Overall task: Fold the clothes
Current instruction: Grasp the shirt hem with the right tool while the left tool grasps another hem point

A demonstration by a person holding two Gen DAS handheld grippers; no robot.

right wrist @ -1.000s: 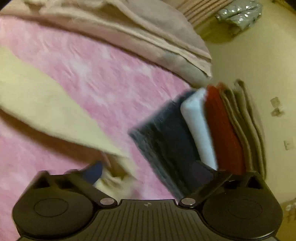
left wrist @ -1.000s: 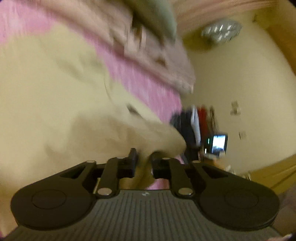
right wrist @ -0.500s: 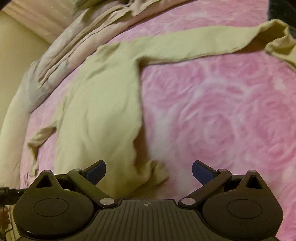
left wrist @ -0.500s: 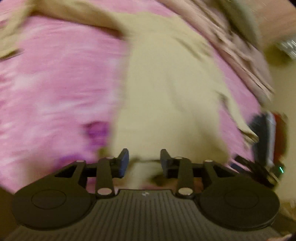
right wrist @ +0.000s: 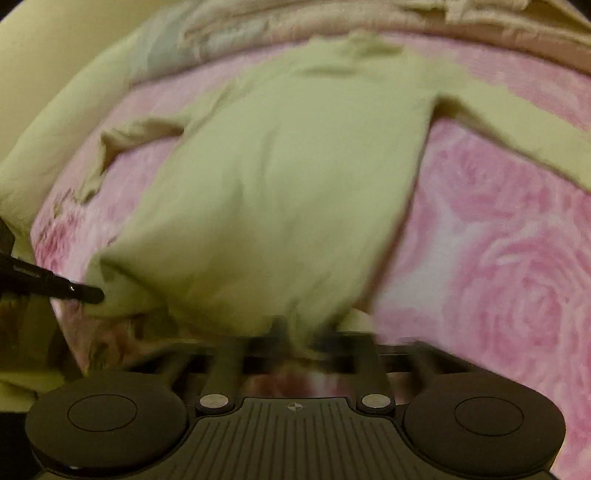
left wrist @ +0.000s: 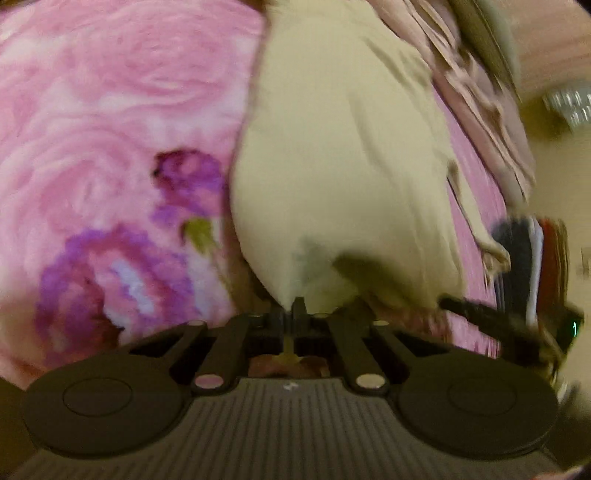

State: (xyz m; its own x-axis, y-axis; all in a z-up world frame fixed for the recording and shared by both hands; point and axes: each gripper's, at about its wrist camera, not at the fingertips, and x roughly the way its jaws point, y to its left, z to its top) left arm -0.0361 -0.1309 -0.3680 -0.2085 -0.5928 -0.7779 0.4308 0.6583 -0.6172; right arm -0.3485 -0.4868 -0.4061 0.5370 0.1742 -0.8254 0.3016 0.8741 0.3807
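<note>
A pale yellow-green long-sleeved cotton top (right wrist: 280,192) lies spread flat on a bed covered by a pink fleece blanket printed with large roses (right wrist: 509,280), its hem nearest both cameras and its collar farthest away. No brand, label or legible writing shows on the top, the blanket or either tool; the only mark is a small round crosshair emblem on the ribbed housing of each claw.

The left claw (left wrist: 293,312) is pressed together on the hem corner of the top, a thin fold of cloth pinched between its black fingers (left wrist: 300,308). The right claw (right wrist: 295,334) is closing at the other hem corner; cloth lies between its fingers, but motion blur hides whether the pads press on it yet. In the right wrist view the left claw's black tip (right wrist: 85,293) meets the hem's far corner.

One sleeve (right wrist: 517,125) stretches out straight toward the right edge of the right wrist view; the other sleeve (right wrist: 122,147) lies crumpled at the left. Beyond the collar a heap of beige-pink folded bedding (right wrist: 332,22) runs along the bed's far side. A stack of folded clothes, dark, white and red (left wrist: 532,258), stands by the bed's edge. Open blanket lies to the right of the top in the right wrist view, and purple rose print (left wrist: 122,266) fills the bare stretch in the left wrist view.
</note>
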